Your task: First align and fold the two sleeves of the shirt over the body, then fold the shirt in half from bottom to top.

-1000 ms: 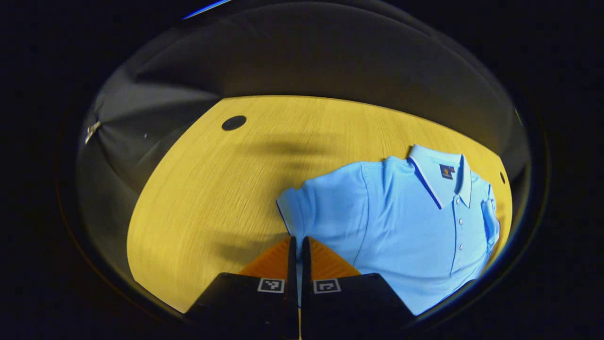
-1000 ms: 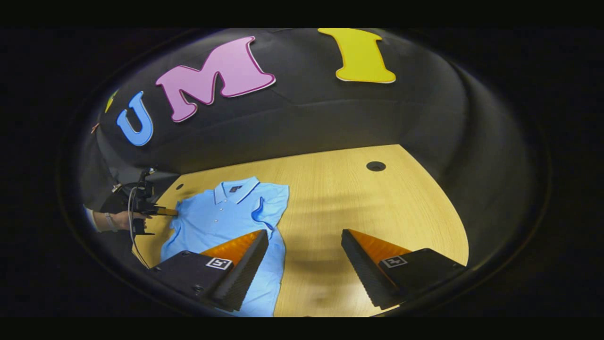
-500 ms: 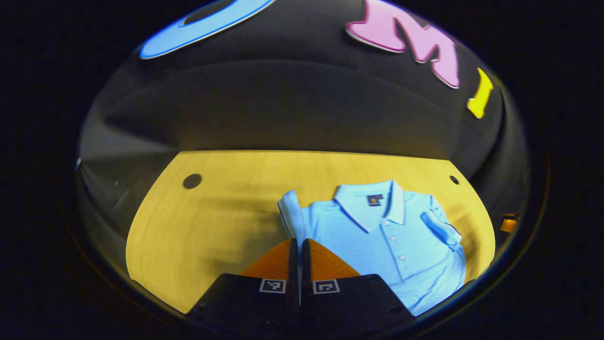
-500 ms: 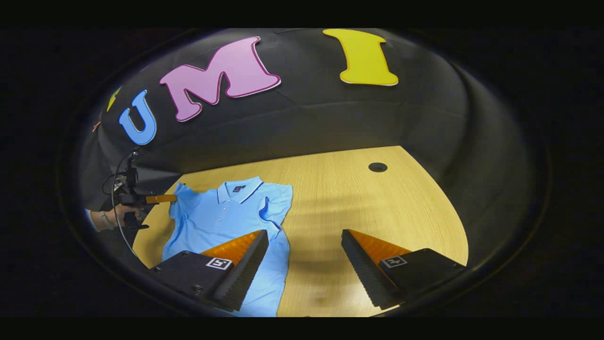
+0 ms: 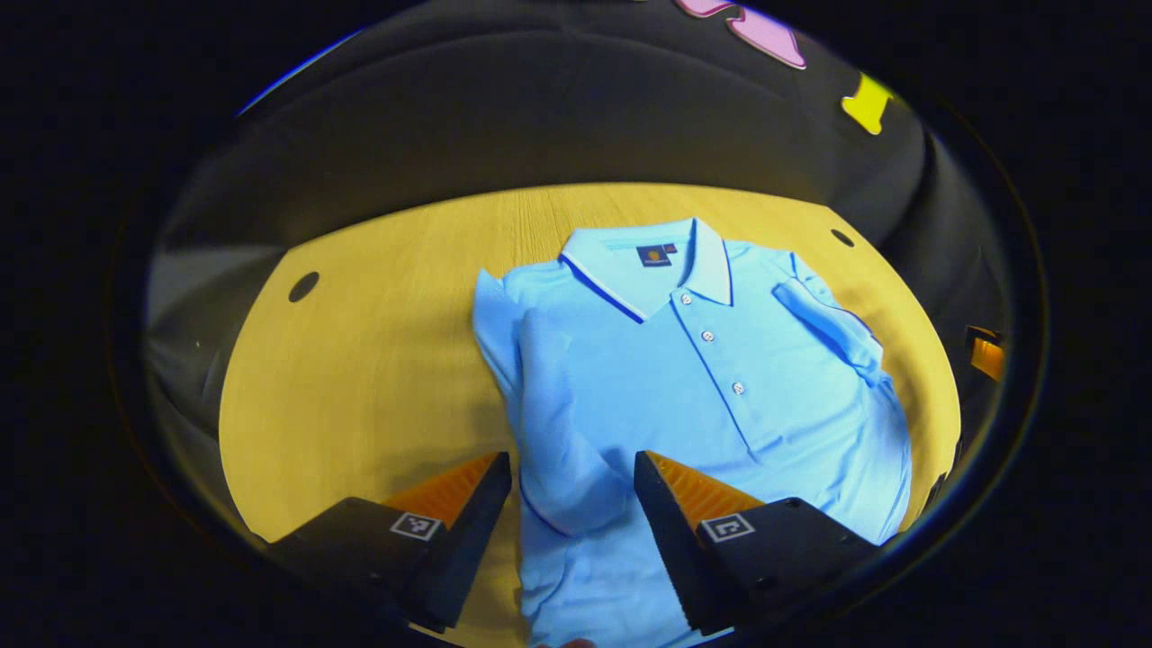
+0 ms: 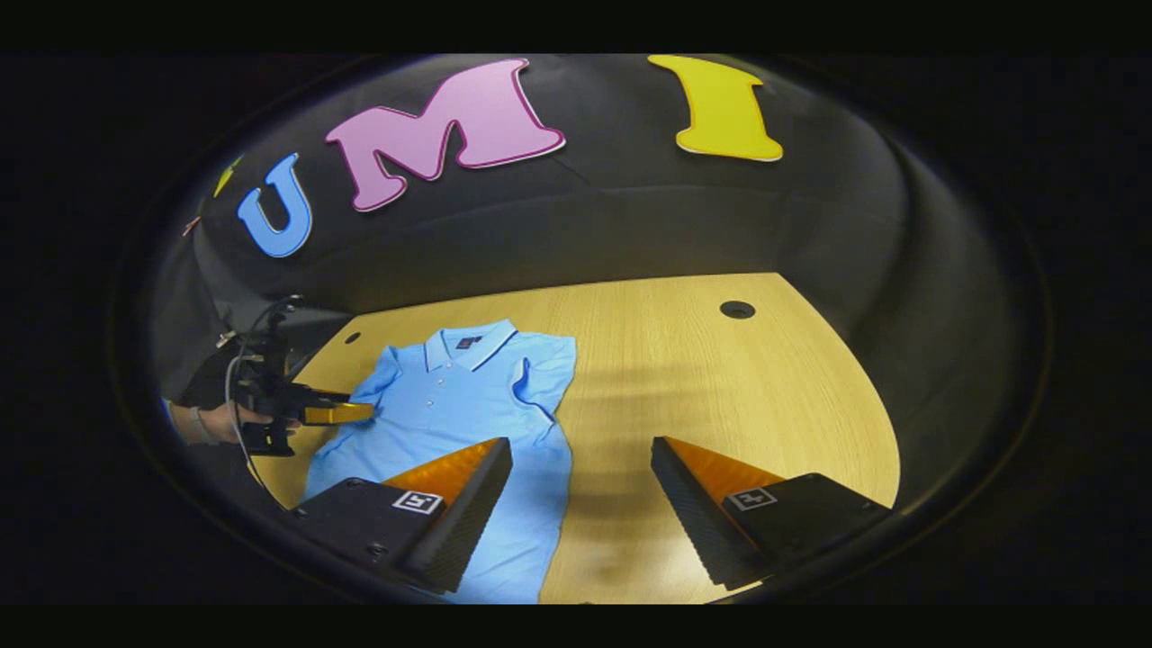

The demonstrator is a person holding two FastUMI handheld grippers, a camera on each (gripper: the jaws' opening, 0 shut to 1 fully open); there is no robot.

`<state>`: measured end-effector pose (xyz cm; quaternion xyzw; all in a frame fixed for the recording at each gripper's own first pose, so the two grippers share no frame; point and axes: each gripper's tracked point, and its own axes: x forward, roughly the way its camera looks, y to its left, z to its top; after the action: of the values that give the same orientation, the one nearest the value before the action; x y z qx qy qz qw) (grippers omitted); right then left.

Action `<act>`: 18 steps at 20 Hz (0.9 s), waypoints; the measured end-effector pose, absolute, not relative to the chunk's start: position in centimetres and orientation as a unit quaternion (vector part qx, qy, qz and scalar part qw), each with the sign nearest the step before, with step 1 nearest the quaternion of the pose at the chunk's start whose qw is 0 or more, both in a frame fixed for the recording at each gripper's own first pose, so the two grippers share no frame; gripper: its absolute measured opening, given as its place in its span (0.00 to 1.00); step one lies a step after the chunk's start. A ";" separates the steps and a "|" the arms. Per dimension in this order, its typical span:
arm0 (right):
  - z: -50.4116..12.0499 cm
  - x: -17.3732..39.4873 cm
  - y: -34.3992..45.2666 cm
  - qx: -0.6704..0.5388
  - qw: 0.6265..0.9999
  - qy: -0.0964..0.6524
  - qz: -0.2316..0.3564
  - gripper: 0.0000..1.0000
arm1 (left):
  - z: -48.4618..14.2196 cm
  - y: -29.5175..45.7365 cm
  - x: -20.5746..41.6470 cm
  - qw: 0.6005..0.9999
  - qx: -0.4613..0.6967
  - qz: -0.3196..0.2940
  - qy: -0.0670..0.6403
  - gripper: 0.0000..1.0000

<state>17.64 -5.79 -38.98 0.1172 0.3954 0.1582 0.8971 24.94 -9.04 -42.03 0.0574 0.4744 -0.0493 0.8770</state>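
Shirt (image 5: 702,387) first: the light blue polo lies face up on my wooden table (image 5: 360,360), collar toward the booth wall, buttons showing down the placket. In the left gripper view I see one sleeve (image 5: 553,432) folded inward over the body, its hem lying in the gap of my left gripper (image 5: 572,486); the jaws there stand wide apart, released, with nothing pinched between them and the fingers hanging just over the cloth. The other sleeve (image 5: 828,324) is also turned in over the chest. In the right gripper view my right gripper (image 6: 581,486) is spread wide too, holding nothing, one finger over the shirt's lower edge, the other over bare table. Farther off in that view I see the left gripper in a hand (image 6: 220,421) at the shirt's far side, its tips right at the cloth; whether they touch I cannot tell.
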 end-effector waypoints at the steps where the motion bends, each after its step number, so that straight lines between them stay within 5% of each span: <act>1: -38.9 17.5 -5.6 0.120 0.897 0.396 0.159 0.98 | -40.5 -8.5 24.3 0.885 0.054 -0.045 0.460 0.89; 6: -38.3 13.2 -2.0 0.140 0.885 0.410 0.170 0.98 | -34.9 -4.7 12.8 0.883 -0.047 -0.015 0.467 0.98; 17: -39.3 0.3 -0.2 0.137 0.857 0.467 0.170 0.98 | -39.2 -5.8 -2.6 0.810 -0.092 -0.050 0.576 0.97; 18: -39.6 -1.1 -0.5 0.137 0.853 0.476 0.166 0.91 | -39.5 -6.3 -3.1 0.807 -0.095 -0.054 0.581 0.98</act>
<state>-1.11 -0.52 -39.55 0.1370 0.4757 0.1661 0.8529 -3.13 -6.27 -39.49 -0.0948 0.5809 -0.0543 0.8066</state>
